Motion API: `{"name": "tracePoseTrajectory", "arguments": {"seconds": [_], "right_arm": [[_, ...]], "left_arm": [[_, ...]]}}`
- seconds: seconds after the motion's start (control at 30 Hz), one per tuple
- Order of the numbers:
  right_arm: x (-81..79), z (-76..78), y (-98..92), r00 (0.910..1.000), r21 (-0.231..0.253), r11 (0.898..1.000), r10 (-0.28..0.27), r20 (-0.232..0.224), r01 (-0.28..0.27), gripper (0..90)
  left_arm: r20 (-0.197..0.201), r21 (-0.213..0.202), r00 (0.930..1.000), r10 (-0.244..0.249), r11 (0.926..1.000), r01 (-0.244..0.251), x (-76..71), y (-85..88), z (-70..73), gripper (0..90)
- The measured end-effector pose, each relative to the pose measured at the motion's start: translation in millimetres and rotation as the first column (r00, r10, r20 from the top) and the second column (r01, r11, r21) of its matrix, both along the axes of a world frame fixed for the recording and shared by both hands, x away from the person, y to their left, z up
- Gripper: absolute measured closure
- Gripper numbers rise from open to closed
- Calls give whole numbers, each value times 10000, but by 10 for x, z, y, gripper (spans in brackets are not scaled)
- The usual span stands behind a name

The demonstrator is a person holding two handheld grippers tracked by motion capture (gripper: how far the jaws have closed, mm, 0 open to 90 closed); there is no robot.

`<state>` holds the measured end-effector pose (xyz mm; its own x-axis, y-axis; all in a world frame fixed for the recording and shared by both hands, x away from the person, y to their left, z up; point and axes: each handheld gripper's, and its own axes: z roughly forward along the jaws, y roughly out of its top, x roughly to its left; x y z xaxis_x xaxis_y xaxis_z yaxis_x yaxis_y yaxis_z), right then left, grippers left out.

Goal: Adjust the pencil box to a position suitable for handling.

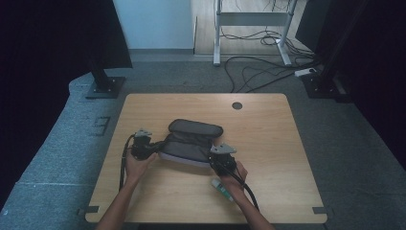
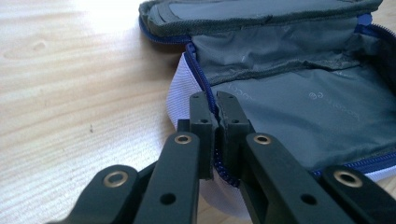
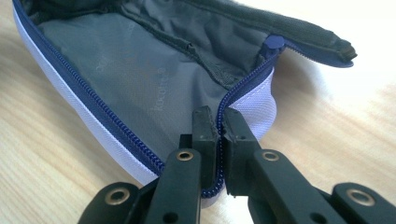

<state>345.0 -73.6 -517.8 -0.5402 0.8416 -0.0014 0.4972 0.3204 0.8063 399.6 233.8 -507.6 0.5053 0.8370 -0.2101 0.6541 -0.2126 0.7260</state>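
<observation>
An unzipped pouch with a grey lining, white outer wall and blue zipper lies in the middle of the wooden table, its lid flipped open toward the far side. At the pouch's left end, my left gripper is shut on the zippered rim. The right gripper is shut on the zippered rim at the right end. The grey lining shows inside, and nothing lies in the part I can see. Both hands hold the grippers from the near side.
A white and green tube lies on the table just by my right hand. A dark round grommet sits near the far edge. Beyond the table, cables trail on the floor by a desk frame and stand bases.
</observation>
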Motion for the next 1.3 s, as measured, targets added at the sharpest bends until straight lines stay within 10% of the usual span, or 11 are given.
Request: {"name": "tracePoseTrajectory", "arguments": {"seconds": [0.43,0.67,1.3], "right_arm": [[-11,-147,30,9986,-197,9993,305,-444,-314,795],[-7,-144,-5,9988,-85,9996,277,-400,-281,714],[-15,-81,-88,9993,762,9968,254,-269,-233,513]], "left_arm": [[-306,15,9995,67,10000,-66,-16,29,-125,840],[-279,357,9991,326,9989,-316,-17,0,-177,588],[-57,1,9976,697,9976,-697,-12,51,-147,377]]}}
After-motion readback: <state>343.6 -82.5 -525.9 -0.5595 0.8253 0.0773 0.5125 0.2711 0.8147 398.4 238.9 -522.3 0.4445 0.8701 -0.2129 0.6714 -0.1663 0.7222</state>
